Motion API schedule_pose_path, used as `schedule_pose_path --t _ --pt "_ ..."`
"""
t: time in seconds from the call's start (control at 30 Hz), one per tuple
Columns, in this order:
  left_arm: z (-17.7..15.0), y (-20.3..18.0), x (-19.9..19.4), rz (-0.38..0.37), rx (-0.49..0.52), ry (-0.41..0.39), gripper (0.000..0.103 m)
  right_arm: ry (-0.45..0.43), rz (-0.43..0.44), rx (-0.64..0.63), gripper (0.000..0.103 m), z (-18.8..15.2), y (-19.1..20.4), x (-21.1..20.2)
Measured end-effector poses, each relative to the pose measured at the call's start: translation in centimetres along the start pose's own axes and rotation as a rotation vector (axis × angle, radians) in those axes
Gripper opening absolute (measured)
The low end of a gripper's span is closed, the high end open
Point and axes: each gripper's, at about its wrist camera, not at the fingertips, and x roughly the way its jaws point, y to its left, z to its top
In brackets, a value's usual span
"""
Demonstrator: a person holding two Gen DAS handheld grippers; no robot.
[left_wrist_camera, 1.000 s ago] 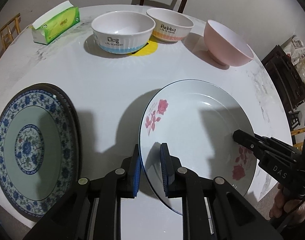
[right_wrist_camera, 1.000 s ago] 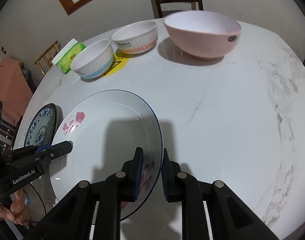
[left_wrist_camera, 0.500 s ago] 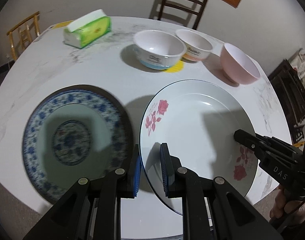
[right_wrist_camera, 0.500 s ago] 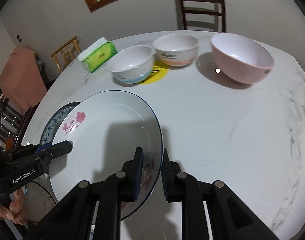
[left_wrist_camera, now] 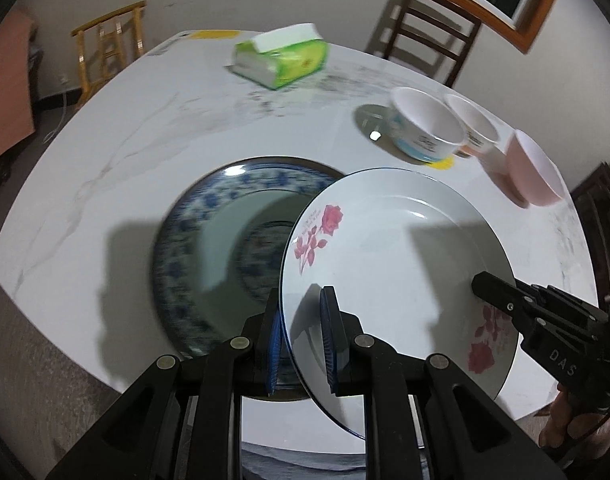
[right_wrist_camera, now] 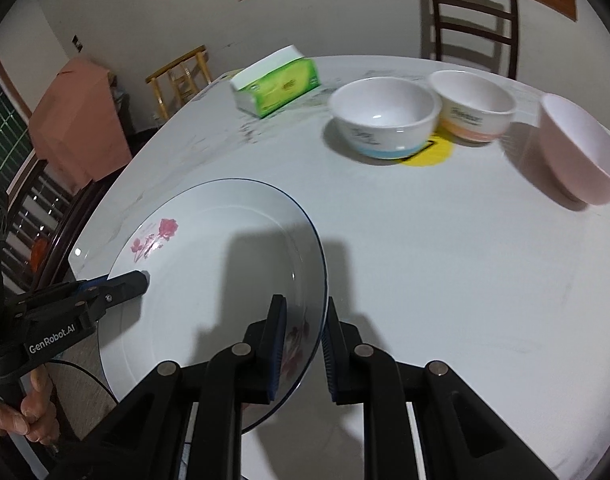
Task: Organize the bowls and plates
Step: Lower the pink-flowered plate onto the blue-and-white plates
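Rose-patterned white plate (left_wrist_camera: 397, 264) hangs above the marble table (left_wrist_camera: 145, 152), clamped on opposite rims by both tongs; the left gripper (left_wrist_camera: 301, 332) pinches its edge at 6 o'clock in the left wrist view, blue pads pressed on either face of the rim; the right gripper (left_wrist_camera: 479, 282) bites the rim at 4 o'clock there, and in its own view (right_wrist_camera: 303, 344) it closes on the rim at 6 o'clock, with the left gripper (right_wrist_camera: 143, 278) at 9 o'clock; the plate partly overlaps a blue-and-white plate (left_wrist_camera: 209, 248) lying flat on the table just to its left; towards 1 o'clock sit a blue-banded bowl (left_wrist_camera: 425, 130), an orange-banded bowl (left_wrist_camera: 475, 126) touching it, and a pink bowl (left_wrist_camera: 533, 172) a little apart; a green tissue pack (left_wrist_camera: 283, 60) lies at 12 o'clock near the far edge; a person's hand (right_wrist_camera: 21, 412) grips the left handle.
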Motion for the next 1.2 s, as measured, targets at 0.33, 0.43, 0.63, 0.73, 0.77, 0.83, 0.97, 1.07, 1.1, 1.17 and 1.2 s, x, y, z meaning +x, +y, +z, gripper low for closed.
schedule_pose_path --t 0.33,0.43,0.63,0.73,0.77,0.83,0.97,1.07,1.1,1.17,1.2 --pt "0.9 4.4 1.2 0.036 -0.063 0.008 0.015 0.036 0.024 -0.029 0.017 1.6 2.8 3.9" --pt "1.2 5.2 1.8 0.042 -0.072 0.014 0.015 0.046 0.026 -0.032 0.018 2.0 3.2 4.9" --pt "1.6 6.9 2.7 0.052 -0.097 0.022 0.015 0.063 0.034 -0.045 0.017 2.7 4.3 6.5" --pt "1.7 7.6 2.9 0.059 -0.106 0.026 0.015 0.070 0.040 -0.048 0.017 2.8 4.6 6.9" --pt "1.7 7.8 3.0 0.061 -0.108 0.027 0.015 0.071 0.039 -0.048 0.017 2.8 4.8 7.1" --pt "1.7 8.0 3.0 0.059 -0.108 0.027 0.014 0.072 0.043 -0.044 0.017 2.9 4.8 7.3" --pt "1.8 8.1 3.0 0.064 -0.099 0.031 0.015 0.074 0.040 -0.044 0.017 3.0 4.8 7.4" --pt "1.8 8.0 3.1 0.069 -0.096 0.037 0.015 0.081 0.043 -0.040 0.018 2.9 4.6 7.5" --pt "1.8 8.0 3.1 0.072 -0.093 0.039 0.015 0.081 0.042 -0.040 0.018 3.0 4.6 7.5" --pt "1.9 7.8 3.1 0.074 -0.096 0.045 0.015 0.081 0.040 -0.046 0.019 3.0 4.7 7.5" --pt "2.0 7.8 3.1 0.072 -0.101 0.048 0.015 0.079 0.036 -0.050 0.020 3.0 4.7 7.5"
